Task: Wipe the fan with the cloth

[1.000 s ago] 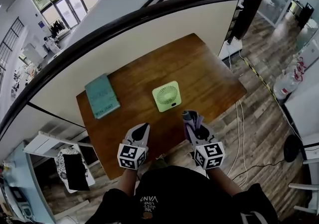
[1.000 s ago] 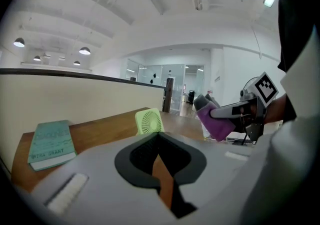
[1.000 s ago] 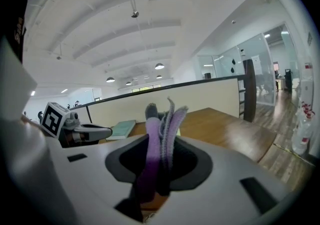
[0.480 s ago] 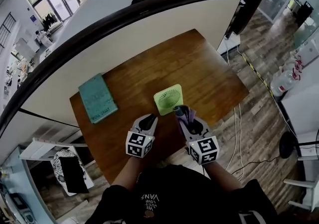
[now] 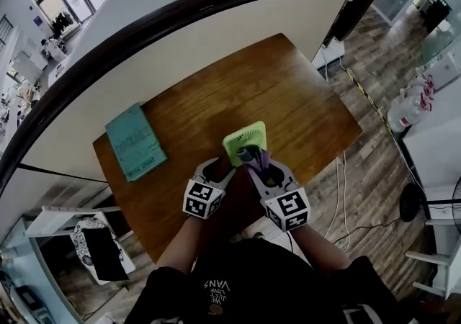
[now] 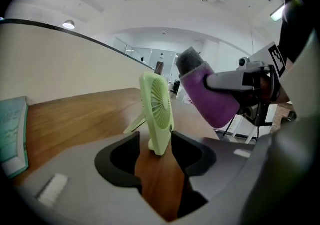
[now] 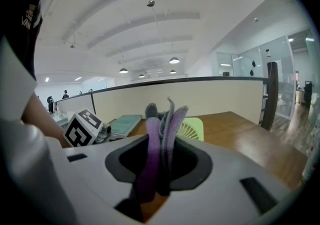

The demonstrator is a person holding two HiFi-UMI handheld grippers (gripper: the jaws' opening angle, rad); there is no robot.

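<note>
Near the front edge of the wooden tabletop (image 5: 288, 99), the head view shows only the upper part of the light green fan (image 5: 243, 135). Its lower part is covered by the two tools and by the purple and grey cloth (image 5: 253, 158). From this view the jaws of the left tool (image 5: 215, 167) are too small to read. In the right gripper view the cloth stands in front of the fan, and only a piece of the green grille shows at its right side. The teal book (image 5: 132, 143) lies flat, well apart to the left of the fan. In the left gripper view the picture's left edge cuts it off.

The left gripper view gives what the head view does not. The left tool's jaws stand wide and have just been opening, with the foot of the fan between their tips. The left pad is clearly apart from the fan and the right pad is just beside it; contact there cannot be told. The right gripper view shows the right tool (image 5: 256, 166) closed on the cloth, whose folds stick up out of the jaws.

The fan stands upright on its lower edge, leaning on a small prop leg. Seen edge-on from the left tool, it is thin, with its long axis up and down. The grille faces the picture's right, toward the held cloth near it, and the prop leg goes to the left.
</note>
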